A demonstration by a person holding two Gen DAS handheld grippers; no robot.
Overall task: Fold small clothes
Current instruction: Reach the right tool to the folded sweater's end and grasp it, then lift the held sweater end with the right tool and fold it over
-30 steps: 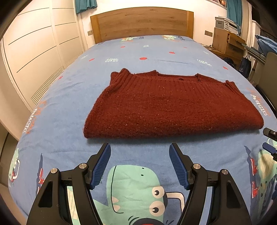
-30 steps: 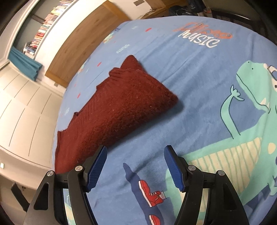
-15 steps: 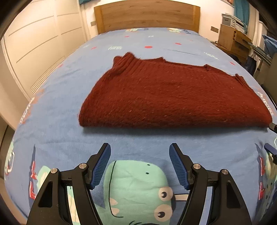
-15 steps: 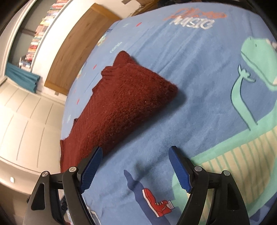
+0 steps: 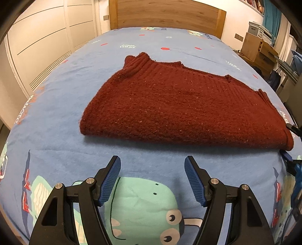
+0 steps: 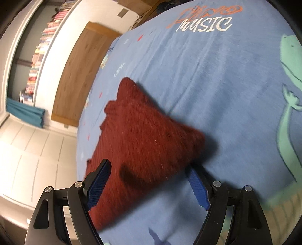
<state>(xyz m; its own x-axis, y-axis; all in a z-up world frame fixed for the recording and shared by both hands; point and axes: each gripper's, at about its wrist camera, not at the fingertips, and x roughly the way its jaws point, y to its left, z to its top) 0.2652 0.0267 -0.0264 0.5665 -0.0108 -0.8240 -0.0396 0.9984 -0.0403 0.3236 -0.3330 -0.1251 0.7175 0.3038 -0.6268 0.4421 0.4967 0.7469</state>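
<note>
Both claws now closer to the maroon knitted sweater (image 5: 181, 107) than a second ago, the right one far more so. Sweater folded in half, lying flat on a bed covered by a blue dinosaur-print sheet (image 5: 56, 143), wooden headboard (image 5: 166, 17) beyond.

Right claw (image 6: 149, 186) with jaws wide apart, empty, now straddling the near folded edge by the right corner: left finger over the knit, right finger just off the edge above the sheet. View slightly blurred, so contact with the fabric not certain. Probably lining up to pinch that end for the next fold.

Left claw (image 5: 152, 179) also spread open and empty, hovering over the sheet, a strip of bare blue between its fingertips and the sweater's near fold. Left corner of the fold ahead and slightly to the left, not yet between the fingers. Right claw's tip just visible at the far right edge of the left view, beside the sweater's right corner
</note>
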